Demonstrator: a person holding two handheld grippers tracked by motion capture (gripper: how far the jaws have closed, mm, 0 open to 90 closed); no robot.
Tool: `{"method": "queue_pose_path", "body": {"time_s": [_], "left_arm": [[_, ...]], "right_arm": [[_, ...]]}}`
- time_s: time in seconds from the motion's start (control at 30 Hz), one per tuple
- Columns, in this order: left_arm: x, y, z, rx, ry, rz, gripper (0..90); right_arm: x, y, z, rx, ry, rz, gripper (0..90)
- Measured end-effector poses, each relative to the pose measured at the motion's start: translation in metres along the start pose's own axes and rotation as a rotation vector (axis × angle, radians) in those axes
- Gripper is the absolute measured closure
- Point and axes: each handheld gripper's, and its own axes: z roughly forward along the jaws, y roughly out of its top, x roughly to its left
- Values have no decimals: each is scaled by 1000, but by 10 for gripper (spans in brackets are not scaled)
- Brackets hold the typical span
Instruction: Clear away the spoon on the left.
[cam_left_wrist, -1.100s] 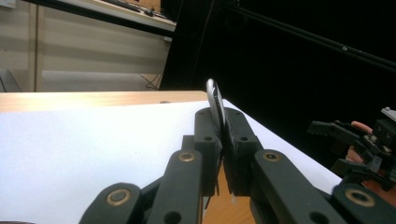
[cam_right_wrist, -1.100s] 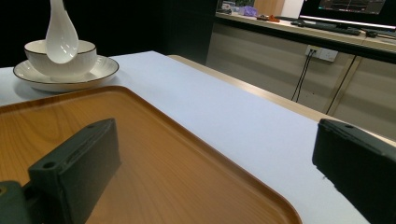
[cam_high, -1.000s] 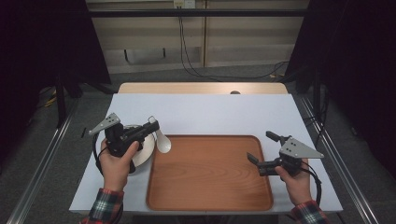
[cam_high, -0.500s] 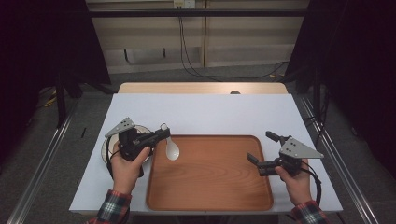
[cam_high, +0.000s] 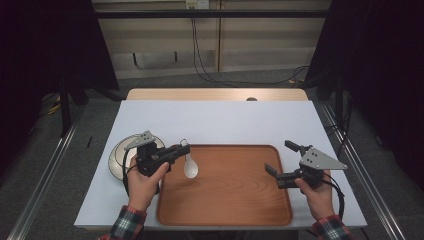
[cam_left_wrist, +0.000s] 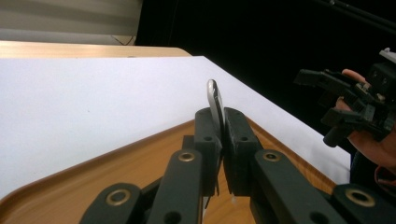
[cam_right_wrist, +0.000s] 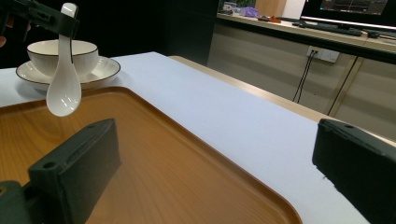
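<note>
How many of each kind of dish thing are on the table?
Spoon: 1
Bowl: 1
Plate: 1
Tray: 1
Total: 4

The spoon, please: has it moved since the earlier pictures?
Yes. The spoon, held in the left tool, has gone from beside the bowl rightwards, and now hangs over the tray's left edge.

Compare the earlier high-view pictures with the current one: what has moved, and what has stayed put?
The left gripper, shut on the white spoon, has carried it from above the bowl and plate rightwards over the left edge of the wooden tray. The right gripper, open, has kept its place; bowl, plate and tray are unmoved.
</note>
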Motion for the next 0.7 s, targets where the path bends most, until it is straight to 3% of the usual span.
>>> {"method": "queue_pose_path", "body": {"time_s": [0.1, 0.7], "left_arm": [[-1, -3, 4, 12, -23, 4, 849], [-5, -14, 14, 62, -34, 8, 849]], "right_arm": [[0, 0, 0, -1, 1, 0, 3], [0, 0, 0, -3, 4, -3, 3]]}}
